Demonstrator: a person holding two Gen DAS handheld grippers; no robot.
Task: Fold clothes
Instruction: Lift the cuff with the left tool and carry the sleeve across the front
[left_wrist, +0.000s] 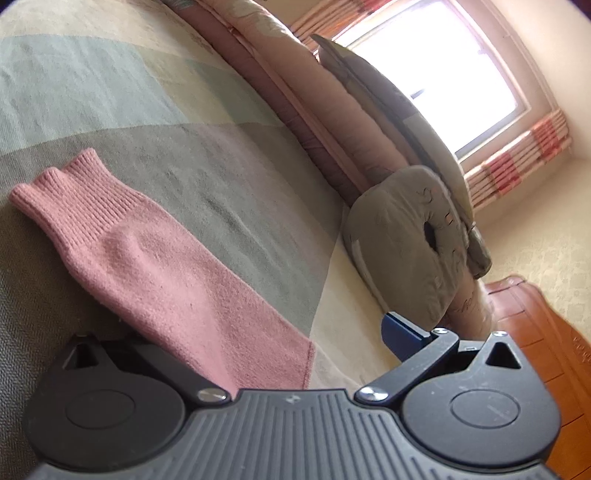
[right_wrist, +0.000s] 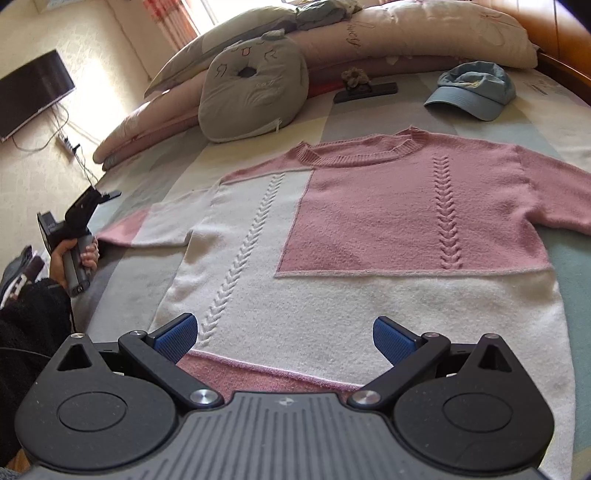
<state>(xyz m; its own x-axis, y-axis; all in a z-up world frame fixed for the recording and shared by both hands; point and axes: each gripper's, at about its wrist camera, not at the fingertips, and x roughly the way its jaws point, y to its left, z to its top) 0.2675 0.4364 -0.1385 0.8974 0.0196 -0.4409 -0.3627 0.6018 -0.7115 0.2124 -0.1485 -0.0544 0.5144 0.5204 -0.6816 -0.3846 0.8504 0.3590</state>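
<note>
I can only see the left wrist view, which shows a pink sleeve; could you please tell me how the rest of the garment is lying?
Observer: The sweater lies flat, front up, on the bed, with both sleeves spread out to the sides.
Operator: Thank you. Where is the right tool?
Observer: The right tool is open at the pink hem and holds nothing.
Operator: Is anything else on the bed that I can't see?
Observer: A blue cap lies beyond the collar, apart from the sweater.
</note>
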